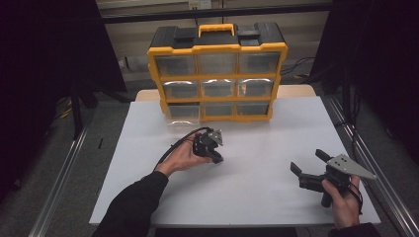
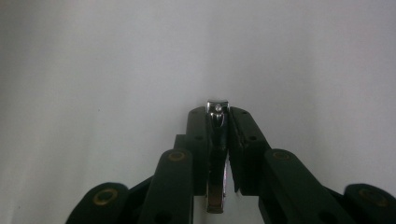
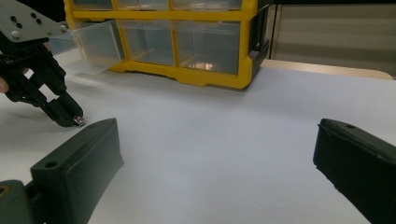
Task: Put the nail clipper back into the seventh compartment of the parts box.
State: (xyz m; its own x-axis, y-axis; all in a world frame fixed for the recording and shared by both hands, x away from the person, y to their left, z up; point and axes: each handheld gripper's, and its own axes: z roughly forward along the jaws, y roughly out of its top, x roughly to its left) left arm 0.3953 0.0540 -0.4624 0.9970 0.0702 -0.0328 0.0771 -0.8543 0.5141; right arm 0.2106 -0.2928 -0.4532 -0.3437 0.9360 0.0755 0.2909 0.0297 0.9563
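So from the high view, the left gripper (image 1: 216, 157) sits tipped down onto the white table (image 1: 247, 133), jaws pulled in tight at the tip. Whatever it's got is too small to make out from up there. Behind it, a bit further up the table, stands the yellow organizer (image 1: 217, 74) with its clear drawers, and the bottom-left drawer (image 1: 183, 112) is pulled out toward the gripper. Nothing sits between the two. The right gripper (image 1: 309, 167) is well off to the side, near the table's right edge, jaws spread wide with nothing in them.

Left gripper view is where it gets clear: the jaws are pinching a small metal nail clipper (image 2: 217, 140) right between the pads, standing on edge, its shiny end poking out just past the tips. Plain table all around.

Right gripper view: its own two jaws stand far apart with bare table between them. Further off to the left you can see the left gripper (image 3: 70, 115) nose-down on the table with the clipper's silver end (image 3: 79, 122) peeking out at the tip, and the open drawer (image 3: 88, 44) just behind it.
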